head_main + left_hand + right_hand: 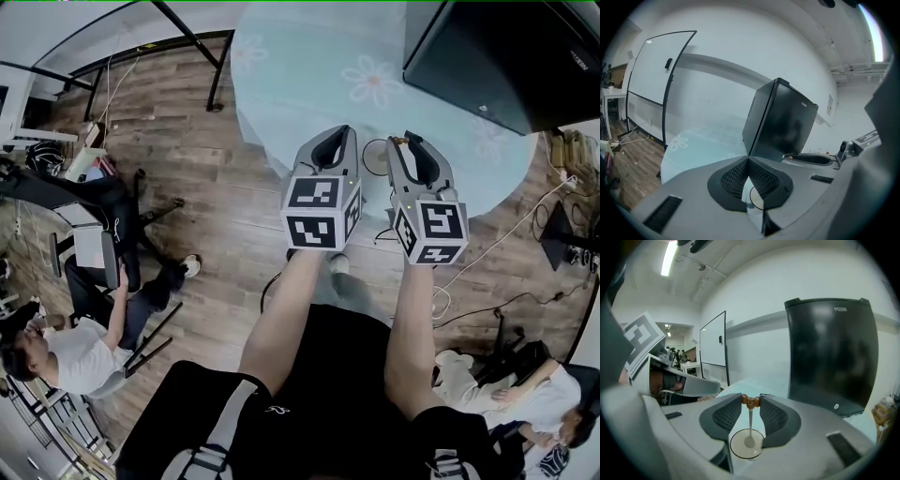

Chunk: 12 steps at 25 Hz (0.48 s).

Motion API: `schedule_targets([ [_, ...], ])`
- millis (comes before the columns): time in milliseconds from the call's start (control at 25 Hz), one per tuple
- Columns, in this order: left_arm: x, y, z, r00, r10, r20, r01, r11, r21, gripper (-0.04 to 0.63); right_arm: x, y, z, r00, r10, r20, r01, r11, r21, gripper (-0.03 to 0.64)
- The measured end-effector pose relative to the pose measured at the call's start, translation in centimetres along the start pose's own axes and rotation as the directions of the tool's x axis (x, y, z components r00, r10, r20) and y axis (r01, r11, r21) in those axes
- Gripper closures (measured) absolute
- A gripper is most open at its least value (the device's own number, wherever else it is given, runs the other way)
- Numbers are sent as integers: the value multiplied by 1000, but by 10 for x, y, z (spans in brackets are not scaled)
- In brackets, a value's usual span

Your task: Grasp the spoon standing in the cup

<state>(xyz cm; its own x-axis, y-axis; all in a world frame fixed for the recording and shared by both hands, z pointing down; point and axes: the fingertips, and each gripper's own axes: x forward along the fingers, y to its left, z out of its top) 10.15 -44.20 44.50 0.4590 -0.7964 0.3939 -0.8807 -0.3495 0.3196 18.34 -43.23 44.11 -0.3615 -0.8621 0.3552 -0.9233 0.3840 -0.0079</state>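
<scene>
Wood-plank floor (pixel 206 234), round table (pixel 309 66) in pale flowered cloth, black cabinet (pixel 506 56), whiteboard (pixel 656 70), white walls (pixel 740 42), ceiling strip light (pixel 669 258)

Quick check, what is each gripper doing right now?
Left gripper: closed, nothing between its jaws.
Right gripper: closed on the brown top end of the spoon, which stands in the cup.

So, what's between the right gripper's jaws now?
The spoon: the right gripper pinches its brown handle end, and its stem runs down into the cup below. The right gripper view shows this.
</scene>
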Motion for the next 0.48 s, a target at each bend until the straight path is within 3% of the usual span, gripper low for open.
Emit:
schedule_targets([
  [480, -30, -21, 42, 994, -4, 105, -2, 999, 52, 595, -31, 7, 48, 993, 25, 112, -21, 999, -37, 491],
])
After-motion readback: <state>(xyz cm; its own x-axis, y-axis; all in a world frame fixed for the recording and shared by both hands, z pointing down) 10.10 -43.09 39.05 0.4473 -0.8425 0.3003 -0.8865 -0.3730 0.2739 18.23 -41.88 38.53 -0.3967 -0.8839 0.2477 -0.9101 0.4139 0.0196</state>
